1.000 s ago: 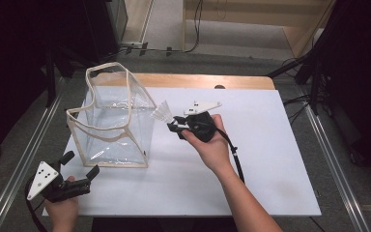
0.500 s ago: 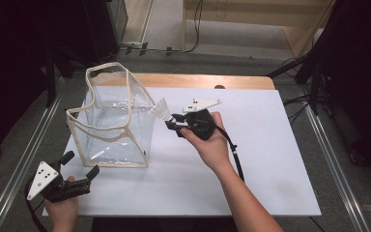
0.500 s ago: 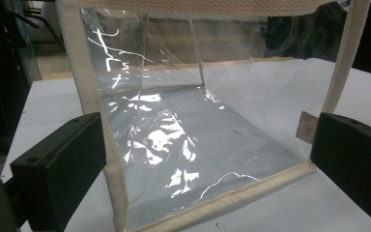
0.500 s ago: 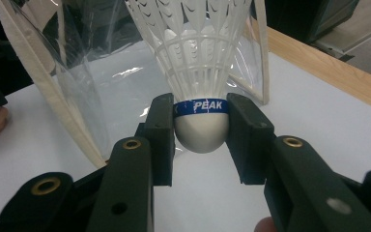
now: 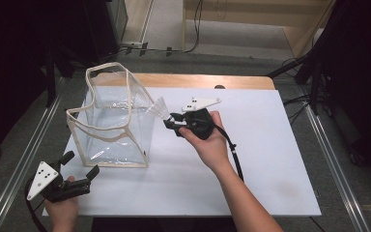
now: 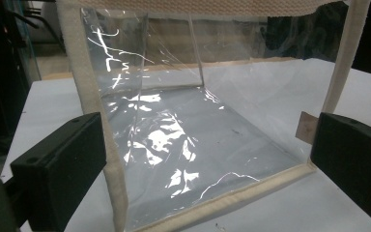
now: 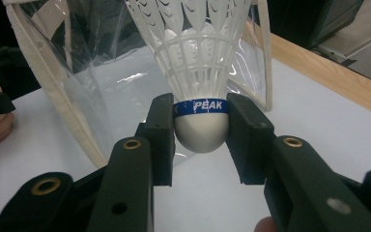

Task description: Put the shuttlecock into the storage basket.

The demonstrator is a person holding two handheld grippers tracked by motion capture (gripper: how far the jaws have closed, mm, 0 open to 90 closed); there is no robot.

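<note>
A clear plastic bag [image 5: 113, 123] with cream fabric edging stands open on the white bench [image 5: 270, 159], left of centre in the high view, its mouth tilted up toward the upper left of the frame. The right gripper [image 5: 170, 121] sits just right of the bag at mid-frame, held in the person's right hand [image 5: 210, 142], with its grey three-cornered plate on top and a black cable trailing back along the forearm. Its fingers are clamped on a white shuttlecock [image 5: 158, 107], whose feather skirt fans out toward the bag's right wall, at or very near it.

In the right gripper view the two black fingers [image 7: 160, 130] press on either side of the shuttlecock's rounded white base, right at the blue band printed PEAK, with the skirt rising to the top of the frame in front of the bag's trimmed edge.

The left gripper [image 5: 79, 170] is at the lower left of the high view, near the bench's front corner, held by the left hand [image 5: 62, 210]. Its fingers stand spread apart with nothing between them, pointing at the bag's lower corner but short of it. In the left gripper view the bag's see-through side and cream seam lie between the two parted black fingers [image 6: 60, 164], farther off, with glare on the plastic.

A strip of bare wood shows along the bench's far edge, beyond the white surface.
</note>
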